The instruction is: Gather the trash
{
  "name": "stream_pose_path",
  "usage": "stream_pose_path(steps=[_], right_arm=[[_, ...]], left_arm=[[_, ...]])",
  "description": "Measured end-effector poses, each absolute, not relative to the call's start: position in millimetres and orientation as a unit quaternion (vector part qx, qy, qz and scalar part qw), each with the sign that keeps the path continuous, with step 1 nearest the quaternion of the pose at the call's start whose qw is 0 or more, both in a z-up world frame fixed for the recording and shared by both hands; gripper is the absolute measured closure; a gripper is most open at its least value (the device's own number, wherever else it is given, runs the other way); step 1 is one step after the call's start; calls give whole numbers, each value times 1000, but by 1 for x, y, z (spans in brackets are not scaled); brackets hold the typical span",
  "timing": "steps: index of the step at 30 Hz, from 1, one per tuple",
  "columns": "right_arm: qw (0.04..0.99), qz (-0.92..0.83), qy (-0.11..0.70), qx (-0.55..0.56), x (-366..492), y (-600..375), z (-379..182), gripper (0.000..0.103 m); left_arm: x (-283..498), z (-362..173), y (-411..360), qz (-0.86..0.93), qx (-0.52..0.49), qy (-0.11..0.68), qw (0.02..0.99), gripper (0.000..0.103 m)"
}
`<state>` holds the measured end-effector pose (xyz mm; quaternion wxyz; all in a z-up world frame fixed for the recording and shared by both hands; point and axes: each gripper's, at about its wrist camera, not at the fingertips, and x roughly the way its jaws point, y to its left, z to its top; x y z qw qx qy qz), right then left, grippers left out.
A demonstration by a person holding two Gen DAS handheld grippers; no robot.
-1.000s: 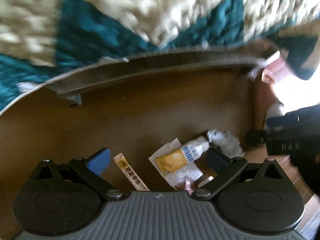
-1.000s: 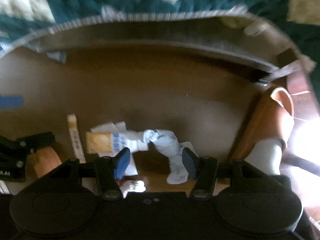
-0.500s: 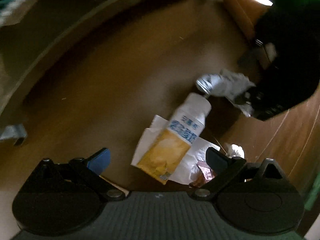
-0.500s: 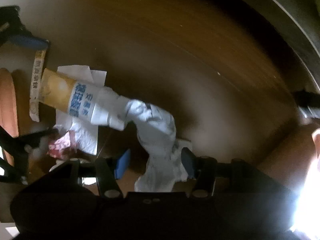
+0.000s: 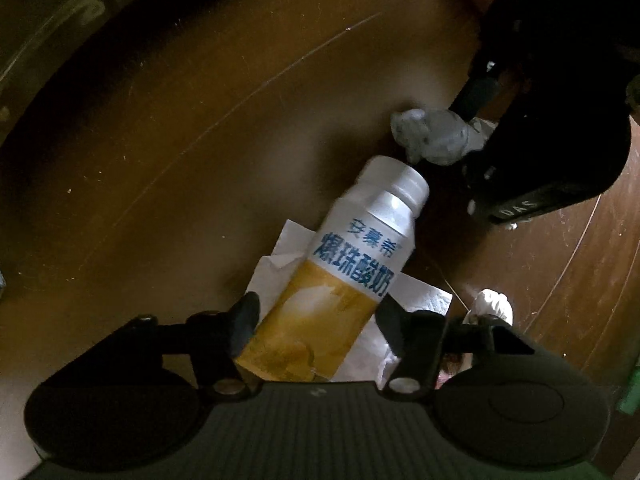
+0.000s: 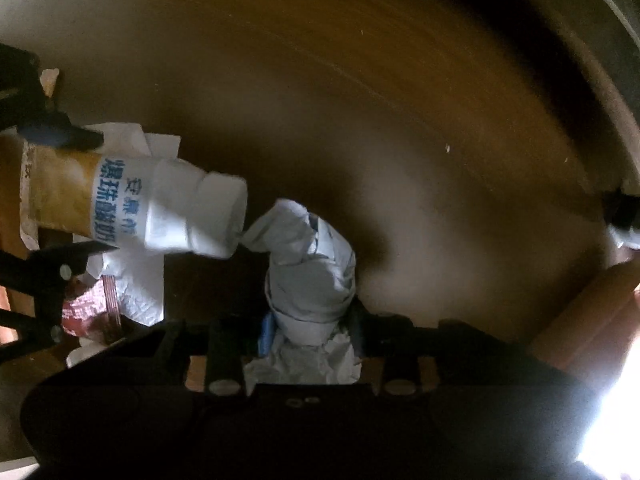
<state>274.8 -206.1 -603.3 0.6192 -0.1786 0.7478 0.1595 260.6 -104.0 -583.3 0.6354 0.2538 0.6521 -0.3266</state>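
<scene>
Left wrist view: the left gripper points down at a brown wooden floor, its jaws closing around the yellow lower half of a yogurt bottle. The bottle lies on its side, its white capped end aimed toward the upper right of the frame. Whether the pads already press its sides cannot be told; they stand just beside it. Under the bottle lies a flat white paper napkin. A small white scrap sits at the lower right, near the right finger. Just beyond the cap, at the upper right, lies a crumpled grey-white wad, with the black body of the right gripper over it.

Right wrist view: the right gripper stands over the same crumpled wad at lower centre, its jaws closing, with both pads against the wad's sides and paper bulging between them. The bottle lies at the left of the frame, its cap touching or nearly touching the wad. The fingers of the left gripper bracket its yellow end. A red-and-white wrapper lies at the lower left, beside the napkin.
</scene>
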Motion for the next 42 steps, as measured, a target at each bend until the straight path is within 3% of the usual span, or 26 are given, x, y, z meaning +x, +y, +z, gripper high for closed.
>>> stream_pose_path(steps=[5,15,26,42], right_arm=[[629,139,743,-181,280,-205,-581,72],[684,96,715,-106,285,-212,-473,72],[769,111,624,-78,249,-203,-321,72],[871,126,471,-67,185,-195,-123,72]], left_arm=[[259,-580,-105,-322,248,663,629,58],[272,-519,-83,-281,217,669,653,61],[265,-381,-50,-220,206,628,717,61],[226,-176,3,-138,50,512,846,61]])
